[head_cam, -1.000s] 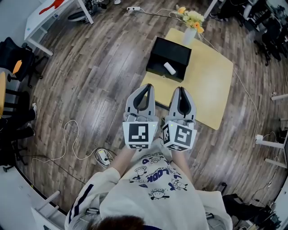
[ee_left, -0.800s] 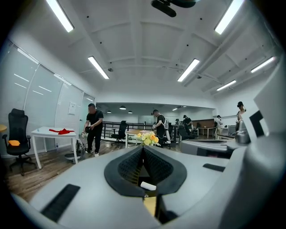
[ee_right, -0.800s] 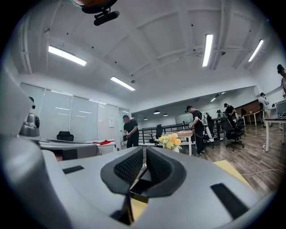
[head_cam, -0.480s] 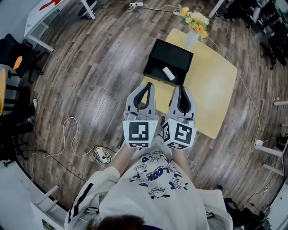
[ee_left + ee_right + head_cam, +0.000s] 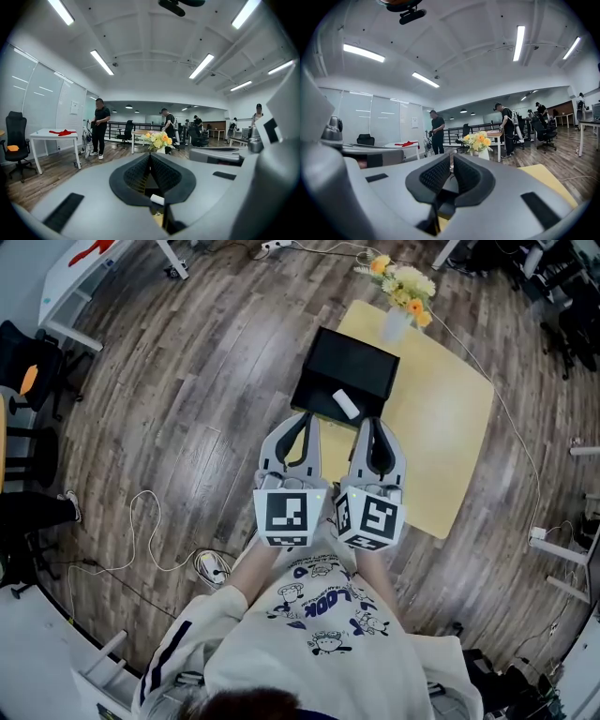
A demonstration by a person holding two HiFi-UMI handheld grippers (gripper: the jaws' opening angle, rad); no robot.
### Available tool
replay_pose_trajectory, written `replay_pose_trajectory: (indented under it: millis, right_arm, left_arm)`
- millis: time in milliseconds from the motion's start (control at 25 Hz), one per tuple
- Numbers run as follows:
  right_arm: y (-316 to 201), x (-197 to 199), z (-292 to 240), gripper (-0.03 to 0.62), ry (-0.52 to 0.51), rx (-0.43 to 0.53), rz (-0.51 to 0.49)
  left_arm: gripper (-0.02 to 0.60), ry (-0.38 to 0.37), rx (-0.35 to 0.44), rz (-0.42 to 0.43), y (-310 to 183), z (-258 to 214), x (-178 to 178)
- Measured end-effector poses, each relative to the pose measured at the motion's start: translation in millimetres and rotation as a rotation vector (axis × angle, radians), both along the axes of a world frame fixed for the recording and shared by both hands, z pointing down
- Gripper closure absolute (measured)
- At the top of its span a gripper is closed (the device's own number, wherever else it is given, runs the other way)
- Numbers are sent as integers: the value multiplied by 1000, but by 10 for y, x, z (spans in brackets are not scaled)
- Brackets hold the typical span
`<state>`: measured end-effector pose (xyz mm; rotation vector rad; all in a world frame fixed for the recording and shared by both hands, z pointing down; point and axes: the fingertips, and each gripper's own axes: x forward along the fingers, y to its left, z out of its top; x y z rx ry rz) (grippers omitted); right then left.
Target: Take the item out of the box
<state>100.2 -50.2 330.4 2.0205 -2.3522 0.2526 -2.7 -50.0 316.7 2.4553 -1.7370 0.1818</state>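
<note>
The white item in the black box is too small to identify.

A small white cylinder lies tilted inside the open black box.

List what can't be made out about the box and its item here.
- White item: too small in the head view to identify; in the left gripper view only a sliver shows between the fingers.
- Black box: in the right gripper view, mostly hidden behind the fingers.
</note>
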Motion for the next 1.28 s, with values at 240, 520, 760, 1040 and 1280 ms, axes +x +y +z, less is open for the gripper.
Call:
replay_pose_trajectory:
  millis: [240, 520, 760, 1040, 1280]
  right_arm:
    - [-307, 58, 18, 553, 16, -11, 35]
    - [-608, 61, 154, 553, 31, -52, 64]
    - [-781, 52, 292, 553, 34, -104, 87]
    - [-922, 47, 537, 551, 56, -184, 89]
    - [-1005, 36, 801, 551, 92, -256, 76]
  left_arm:
    - [568, 11, -16, 38, -357, 41, 47]
    - [568, 8, -56, 78, -709, 176, 57]
    - [568, 5, -102, 114, -891, 308, 91]
    - [568, -4, -168, 141, -1035, 542, 113]
    - [568, -11, -219, 167, -1141, 772, 163]
